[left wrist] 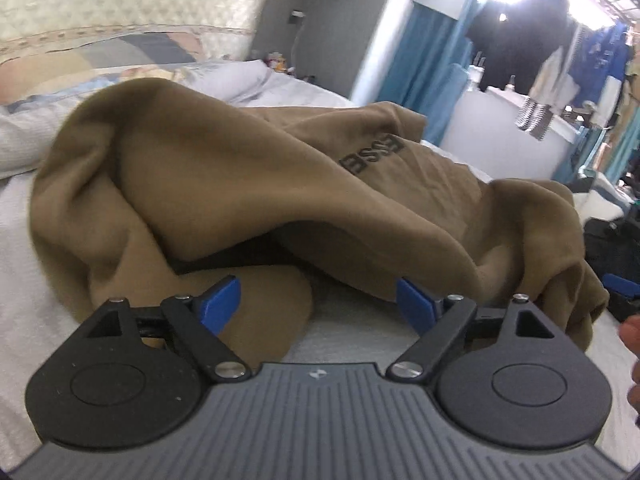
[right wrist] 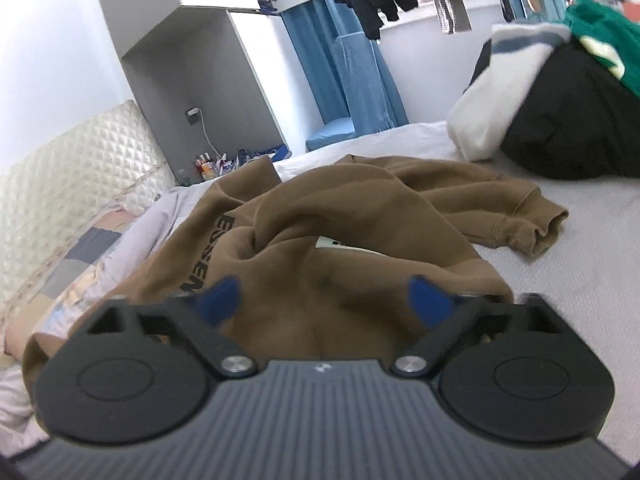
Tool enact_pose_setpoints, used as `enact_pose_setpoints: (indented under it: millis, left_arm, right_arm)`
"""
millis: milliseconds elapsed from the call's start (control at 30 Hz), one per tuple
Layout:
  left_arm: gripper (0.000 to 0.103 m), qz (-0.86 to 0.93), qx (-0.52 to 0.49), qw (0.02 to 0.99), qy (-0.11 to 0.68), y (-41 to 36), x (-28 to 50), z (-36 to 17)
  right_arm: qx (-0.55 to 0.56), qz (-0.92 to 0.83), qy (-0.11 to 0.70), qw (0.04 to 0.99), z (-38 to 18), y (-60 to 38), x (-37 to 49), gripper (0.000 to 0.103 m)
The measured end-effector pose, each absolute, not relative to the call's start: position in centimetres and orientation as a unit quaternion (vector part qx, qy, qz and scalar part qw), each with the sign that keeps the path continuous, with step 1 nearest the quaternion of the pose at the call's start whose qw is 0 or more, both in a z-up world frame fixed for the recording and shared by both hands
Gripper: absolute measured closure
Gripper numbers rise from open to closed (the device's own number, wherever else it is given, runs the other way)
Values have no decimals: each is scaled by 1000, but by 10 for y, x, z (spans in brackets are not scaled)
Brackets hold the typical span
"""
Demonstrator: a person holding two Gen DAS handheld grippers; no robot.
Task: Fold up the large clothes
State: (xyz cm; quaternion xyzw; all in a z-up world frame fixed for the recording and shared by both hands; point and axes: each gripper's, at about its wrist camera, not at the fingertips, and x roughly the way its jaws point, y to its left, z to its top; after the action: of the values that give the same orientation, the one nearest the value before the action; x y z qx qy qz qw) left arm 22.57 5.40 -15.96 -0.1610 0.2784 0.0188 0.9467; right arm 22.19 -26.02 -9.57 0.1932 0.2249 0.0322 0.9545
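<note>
A brown sweatshirt (left wrist: 248,184) with dark lettering lies crumpled in a heap on the white bed (left wrist: 24,248). My left gripper (left wrist: 318,300) is open just short of its near edge, blue fingertips (left wrist: 222,300) wide apart, nothing pinched between them. In the right wrist view the same sweatshirt (right wrist: 360,216) spreads ahead, one ribbed cuff (right wrist: 536,232) lying out to the right on the sheet. My right gripper (right wrist: 324,300) hovers over the near folds, open wide, its blue fingertips (right wrist: 426,300) not pressing on the cloth.
A pile of black, white and green clothes (right wrist: 560,120) sits at the bed's far right. A quilted headboard (right wrist: 60,184) and patchwork pillow (right wrist: 80,256) are at the left. Blue curtains (right wrist: 352,92), hanging laundry (left wrist: 520,32) and a grey cabinet (right wrist: 192,60) stand beyond.
</note>
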Motion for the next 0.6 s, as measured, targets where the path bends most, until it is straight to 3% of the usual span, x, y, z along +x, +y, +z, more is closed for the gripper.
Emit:
enact_pose_setpoints:
  millis: [300, 500, 533, 567, 600]
  left_arm:
    - [13, -14, -204, 937, 284, 64, 241, -174]
    - [13, -39, -250, 924, 287, 75, 247, -179]
    - [13, -44, -255, 923, 284, 76, 246, -179]
    - [13, -50, -262, 922, 282, 77, 246, -179]
    - [13, -56, -268, 920, 279, 77, 245, -179]
  right_arm:
    - [184, 37, 237, 953, -111, -249, 256, 0]
    - [212, 105, 322, 917, -142, -231, 283, 1]
    - [200, 106, 320, 920, -141, -228, 281, 10]
    - [199, 117, 320, 919, -140, -225, 278, 32]
    - [208, 139, 324, 912, -139, -225, 276, 34]
